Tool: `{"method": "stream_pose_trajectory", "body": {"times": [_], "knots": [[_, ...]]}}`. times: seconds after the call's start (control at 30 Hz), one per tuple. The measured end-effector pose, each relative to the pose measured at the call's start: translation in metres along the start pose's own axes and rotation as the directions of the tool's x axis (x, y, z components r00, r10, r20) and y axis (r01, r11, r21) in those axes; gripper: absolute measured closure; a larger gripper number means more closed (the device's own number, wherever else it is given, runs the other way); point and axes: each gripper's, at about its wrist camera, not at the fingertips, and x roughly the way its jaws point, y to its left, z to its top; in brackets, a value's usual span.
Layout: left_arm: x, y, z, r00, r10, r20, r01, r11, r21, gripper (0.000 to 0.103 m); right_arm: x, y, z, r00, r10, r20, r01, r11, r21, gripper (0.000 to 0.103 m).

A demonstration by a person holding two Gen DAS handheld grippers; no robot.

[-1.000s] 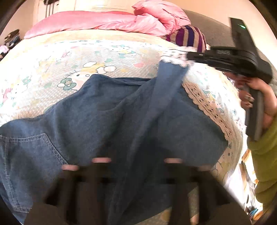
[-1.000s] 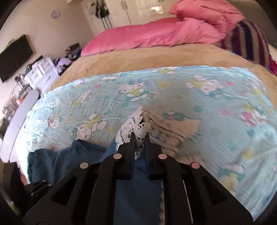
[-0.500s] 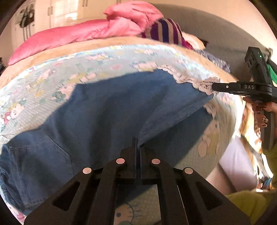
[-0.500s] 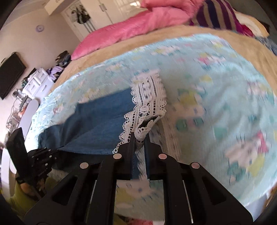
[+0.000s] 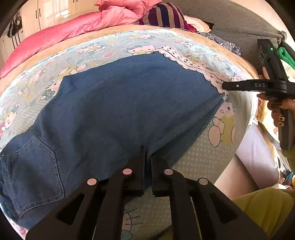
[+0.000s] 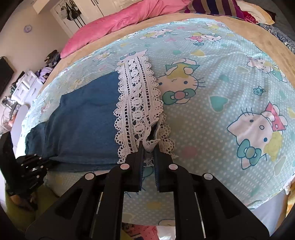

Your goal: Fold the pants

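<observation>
Blue denim pants (image 5: 114,103) with a white lace hem (image 5: 193,62) lie folded lengthwise, one leg over the other, on the Hello Kitty sheet (image 5: 208,155). A back pocket (image 5: 35,171) shows at the lower left. My left gripper (image 5: 147,153) is shut on the near denim edge at mid-length. My right gripper (image 6: 148,147) is shut on the lace hem (image 6: 136,96) at the near corner; it also shows in the left wrist view (image 5: 225,86). The pants (image 6: 83,121) stretch left toward the left gripper (image 6: 44,162).
A pink duvet (image 5: 70,31) and a striped pillow (image 5: 166,16) lie at the head of the bed. A grey headboard or sofa (image 5: 230,22) stands at the right. The bed's near edge (image 6: 267,201) drops off close to both grippers. A white dresser (image 6: 24,83) stands at the far left.
The lifted pant leg was swung over and laid down flat on the other leg. Both grippers drew toward the bed's near edge, still holding the cloth.
</observation>
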Motion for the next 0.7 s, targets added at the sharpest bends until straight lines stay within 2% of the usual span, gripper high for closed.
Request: {"method": "stream_pose_trajectory", "body": {"times": [0.07, 0.1, 0.13, 0.17, 0.23, 0.27, 0.37, 0.4, 0.5, 0.53, 0.57, 0.6, 0.63, 0.7], "knots": [[-0.003, 0.001, -0.001, 1.000, -0.009, -0.002, 0.009, 1.000, -0.001, 0.089, -0.001, 0.006, 0.001, 0.999, -0.020, -0.032, 0.018, 0.998, -0.052, 0.094], [-0.010, 0.004, -0.003, 1.000, -0.020, 0.008, 0.020, 1.000, -0.018, 0.076, -0.007, 0.008, 0.001, 0.999, -0.044, -0.025, 0.042, 0.996, -0.073, 0.092], [-0.016, 0.007, -0.006, 0.999, -0.040, 0.022, 0.041, 0.999, -0.034, 0.063, -0.013, 0.010, 0.002, 0.998, -0.061, -0.009, 0.060, 0.995, -0.084, 0.081], [-0.024, 0.011, -0.009, 0.998, -0.061, 0.036, 0.063, 0.996, -0.056, 0.060, -0.021, 0.010, 0.004, 0.997, -0.076, 0.020, 0.077, 0.993, -0.092, 0.074], [-0.045, 0.023, -0.018, 0.992, -0.093, 0.080, 0.102, 0.988, -0.114, 0.060, -0.035, 0.017, 0.008, 0.992, -0.088, 0.087, 0.098, 0.986, -0.131, 0.073], [-0.058, 0.031, -0.023, 0.990, -0.089, 0.111, 0.104, 0.984, -0.141, 0.056, -0.038, 0.023, 0.010, 0.991, -0.081, 0.106, 0.097, 0.983, -0.157, 0.073], [-0.087, 0.055, -0.037, 0.987, 0.024, 0.160, 0.013, 0.974, -0.226, 0.042, -0.035, 0.052, 0.012, 0.994, -0.001, 0.107, 0.030, 0.961, -0.275, 0.068], [-0.096, 0.065, -0.042, 0.983, 0.072, 0.166, -0.026, 0.964, -0.265, 0.042, -0.028, 0.065, 0.010, 0.995, 0.021, 0.093, 0.010, 0.945, -0.326, 0.067], [-0.119, 0.103, -0.061, 0.960, 0.236, 0.151, -0.152, 0.891, -0.427, 0.041, -0.009, 0.090, 0.009, 0.997, 0.053, 0.058, -0.025, 0.913, -0.406, 0.066], [-0.124, 0.115, -0.067, 0.953, 0.271, 0.137, -0.178, 0.864, -0.471, 0.034, -0.003, 0.095, 0.010, 0.997, 0.065, 0.044, -0.040, 0.907, -0.419, 0.065], [-0.125, 0.125, -0.071, 0.949, 0.293, 0.119, -0.196, 0.841, -0.505, 0.011, 0.000, 0.099, 0.010, 0.997, 0.075, 0.032, -0.055, 0.903, -0.426, 0.063], [-0.123, 0.135, -0.076, 0.945, 0.317, 0.082, -0.226, 0.811, -0.540, 0.007, 0.006, 0.104, 0.012, 0.997, 0.080, 0.018, -0.064, 0.897, -0.437, 0.063], [-0.121, 0.142, -0.079, 0.941, 0.333, 0.058, -0.244, 0.789, -0.564, 0.007, 0.009, 0.106, 0.012, 0.997, 0.082, 0.010, -0.069, 0.892, -0.446, 0.061], [-0.114, 0.153, -0.082, 0.943, 0.330, 0.043, -0.240, 0.763, -0.600, 0.007, 0.017, 0.112, 0.011, 0.997, 0.077, -0.009, -0.072, 0.882, -0.466, 0.059]]}}
